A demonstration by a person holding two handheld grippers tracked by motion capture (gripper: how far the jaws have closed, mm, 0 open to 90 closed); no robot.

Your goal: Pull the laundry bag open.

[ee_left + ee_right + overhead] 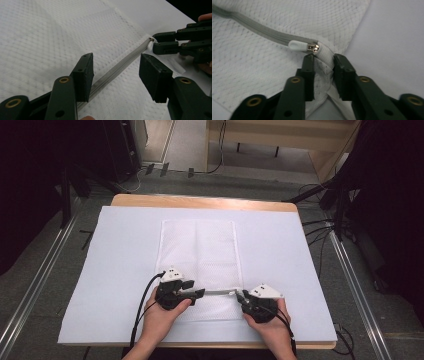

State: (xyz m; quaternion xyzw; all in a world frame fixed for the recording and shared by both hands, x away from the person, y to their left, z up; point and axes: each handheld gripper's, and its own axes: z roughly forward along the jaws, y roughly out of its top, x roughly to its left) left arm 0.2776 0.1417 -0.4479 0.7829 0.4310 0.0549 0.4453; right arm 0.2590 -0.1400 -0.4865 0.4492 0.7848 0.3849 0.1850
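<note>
A white mesh bag (197, 250) lies flat on a white board (120, 270). Its grey zipper (219, 293) runs across the bag's near end. My left gripper (200, 293) is at the zipper's left end. In the left gripper view it (116, 60) stands open, its jaws on either side of the zipper (120, 67) without pressing it. My right gripper (241, 296) is at the zipper's right end. In the right gripper view it (323, 58) is shut on the bag's corner fabric, just behind the white pull tab (297, 45) and the metal slider (313, 47).
The board rests on a wooden table (200, 201) whose far edge shows beyond it. Bare board lies left and right of the bag. Dark stands, cables and rails surround the table on the floor (45, 270).
</note>
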